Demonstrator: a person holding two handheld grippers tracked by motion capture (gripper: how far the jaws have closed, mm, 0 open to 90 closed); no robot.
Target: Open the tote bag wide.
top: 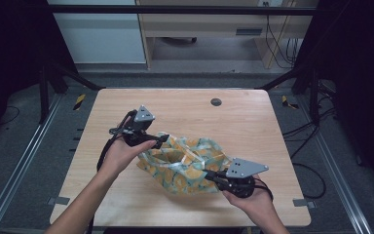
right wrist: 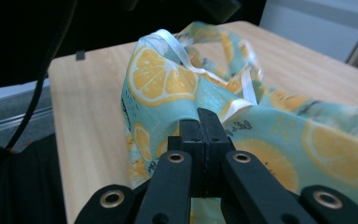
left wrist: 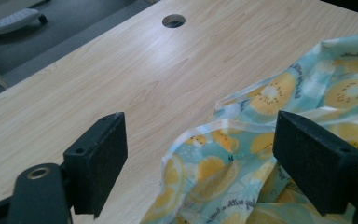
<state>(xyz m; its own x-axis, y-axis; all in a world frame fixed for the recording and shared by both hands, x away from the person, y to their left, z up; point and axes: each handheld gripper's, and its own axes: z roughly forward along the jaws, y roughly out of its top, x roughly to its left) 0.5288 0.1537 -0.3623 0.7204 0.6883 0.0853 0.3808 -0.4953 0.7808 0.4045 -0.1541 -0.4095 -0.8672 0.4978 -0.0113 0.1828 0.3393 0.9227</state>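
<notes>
We see lemon-print cloth bag crumpled on wooden table, toward near edge, between both hands. Our right gripper pinches bag fabric, jaws pressed together on fold. Our left gripper spread wide at bag's far-left edge, white-trimmed rim lying between jaws, not gripped.

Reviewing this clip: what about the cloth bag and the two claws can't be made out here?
- Bag contents: in the high view, its own folds hide them.
- Printed words on the bag: left gripper view, too small.
- Fabric pinched by the right claw: shut jaws cover it.
- Left claw tips: high view, too small.
</notes>
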